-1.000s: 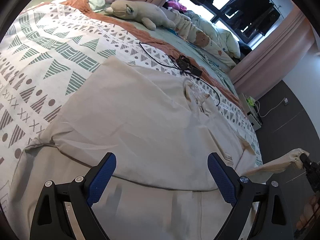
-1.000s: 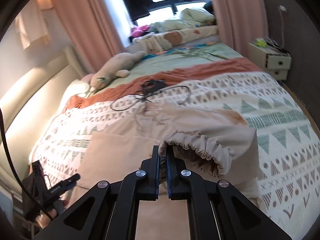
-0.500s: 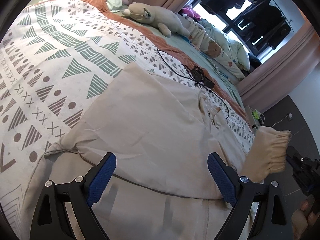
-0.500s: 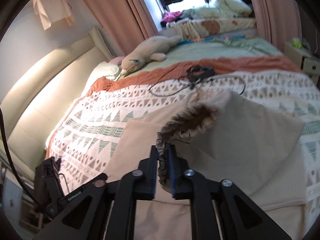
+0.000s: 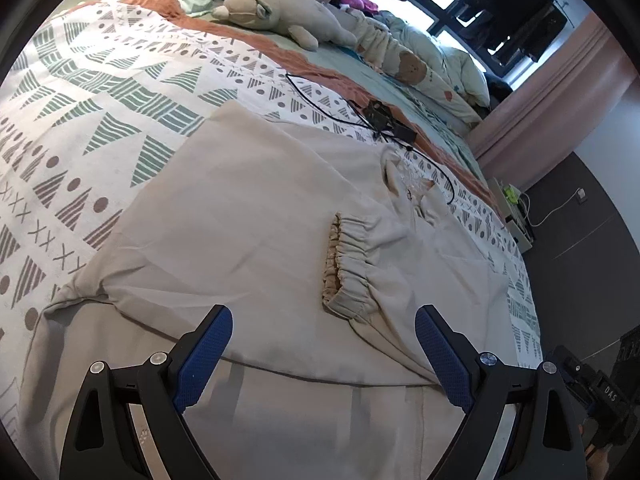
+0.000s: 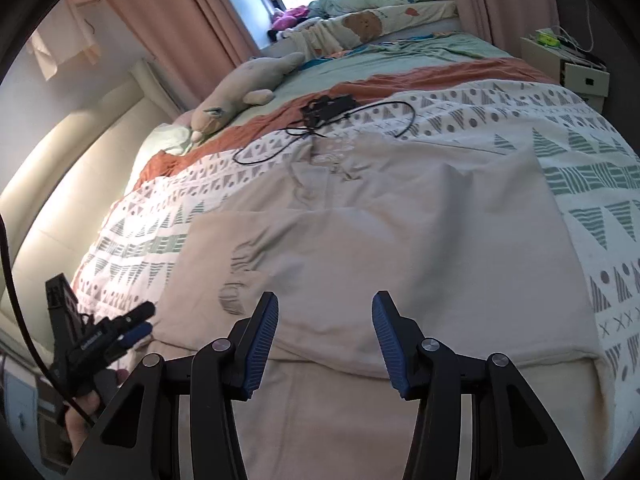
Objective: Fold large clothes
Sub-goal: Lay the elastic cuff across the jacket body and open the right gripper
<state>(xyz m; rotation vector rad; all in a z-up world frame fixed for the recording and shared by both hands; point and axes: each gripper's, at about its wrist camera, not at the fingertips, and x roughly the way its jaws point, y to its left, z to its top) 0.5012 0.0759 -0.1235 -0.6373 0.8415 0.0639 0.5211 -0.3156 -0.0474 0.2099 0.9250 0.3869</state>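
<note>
A large beige garment (image 5: 256, 208) lies spread on the bed, its lower part hanging over the near edge. One sleeve is folded across the body, and its gathered elastic cuff (image 5: 348, 260) rests on top near the middle. The same garment (image 6: 400, 240) fills the right wrist view, with the cuff (image 6: 240, 276) at its left side. My left gripper (image 5: 320, 348) hovers open over the hem, nothing between its blue pads. My right gripper (image 6: 325, 330) is open too, just above the cloth, holding nothing.
The patterned white bedspread (image 5: 100, 100) surrounds the garment. A black device with cables (image 5: 380, 116) lies just beyond the collar. A plush toy (image 5: 280, 16) and pillows sit at the head. A white nightstand (image 6: 568, 68) stands beside the bed.
My right gripper carried the cuffed sleeve across the garment, then opened and let it go. The cuff now lies on the body. The left gripper stayed open.
</note>
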